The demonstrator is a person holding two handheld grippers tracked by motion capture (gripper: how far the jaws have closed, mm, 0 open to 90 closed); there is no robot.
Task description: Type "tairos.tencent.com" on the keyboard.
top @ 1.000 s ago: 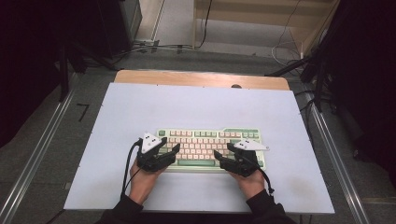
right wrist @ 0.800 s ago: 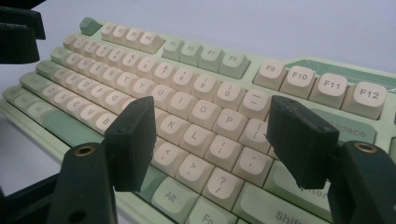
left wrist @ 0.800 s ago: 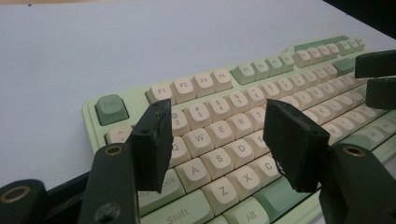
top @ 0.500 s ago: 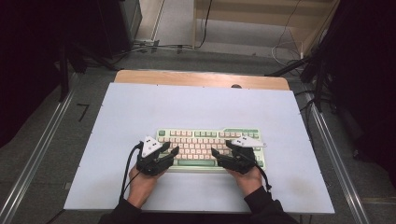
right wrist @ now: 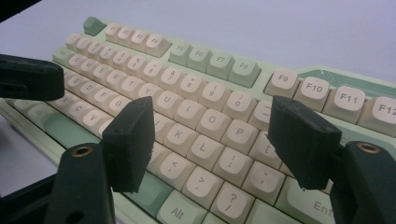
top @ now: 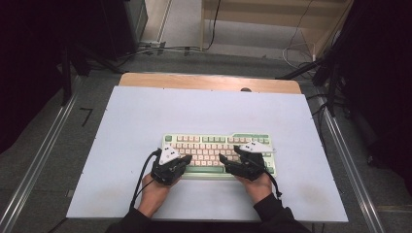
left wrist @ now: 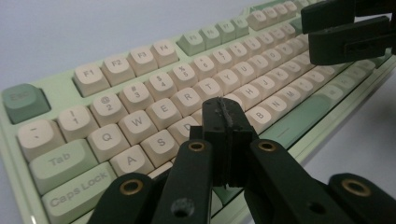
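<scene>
Your high view sits above your side of the surface (top: 145,116), looking fwd and down, far off. The left gripper cam rides low and very close over the keyboard's (left wrist: 140,93) left end, facing across it. The right gripper cam does likewise over the keyboard's right half. All three views share the keyboard; both close ones overlap at its middle keys.
</scene>
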